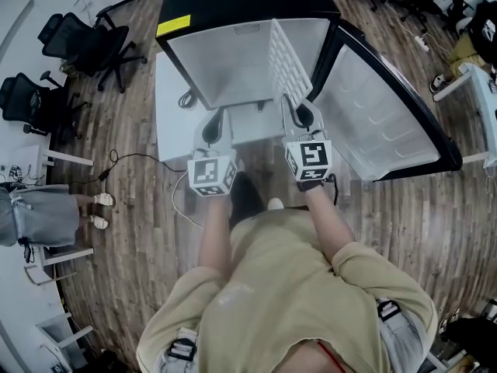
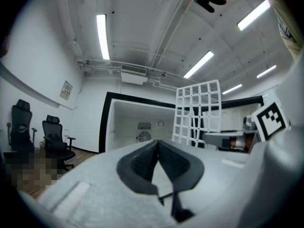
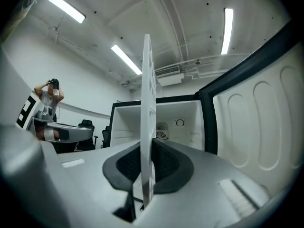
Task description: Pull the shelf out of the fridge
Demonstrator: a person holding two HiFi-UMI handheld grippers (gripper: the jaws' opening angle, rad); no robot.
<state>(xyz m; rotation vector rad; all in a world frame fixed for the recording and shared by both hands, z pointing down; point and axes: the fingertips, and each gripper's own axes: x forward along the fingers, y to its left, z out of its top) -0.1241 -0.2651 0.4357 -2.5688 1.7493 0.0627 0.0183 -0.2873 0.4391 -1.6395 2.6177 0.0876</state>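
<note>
Shelf (image 1: 289,57), a white grid, stands on edge at the mouth of the fridge (image 1: 225,72), right of centre and near the open door (image 1: 380,123), and it looks to be out of its slot, with the cavity behind it bare. The right gripper (image 1: 299,113) has its jaws nearly together, clamped on the shelf's near edge; the left gripper (image 1: 211,124) is closed on nothing and hangs just beside it. The risk I see is the one-sided grip: a tall grid pinched by a single thin edge could swing or twist in the pads and slide out, or its far corner could knock the door or the fridge wall if it is drawn back at a slant. The idle left gripper gives no support. The right gripper view shows the shelf (image 3: 148,118) edge-on as a thin strip running down between the pads (image 3: 166,163), which proves the grip but hides the grid pattern. The left gripper view shows the shelf (image 2: 197,113) face-on, slightly tilted and standing before the cavity, and shows its own pads (image 2: 142,163) meeting with nothing between them. Only the head view shows both grippers, the door and the floor together
</note>
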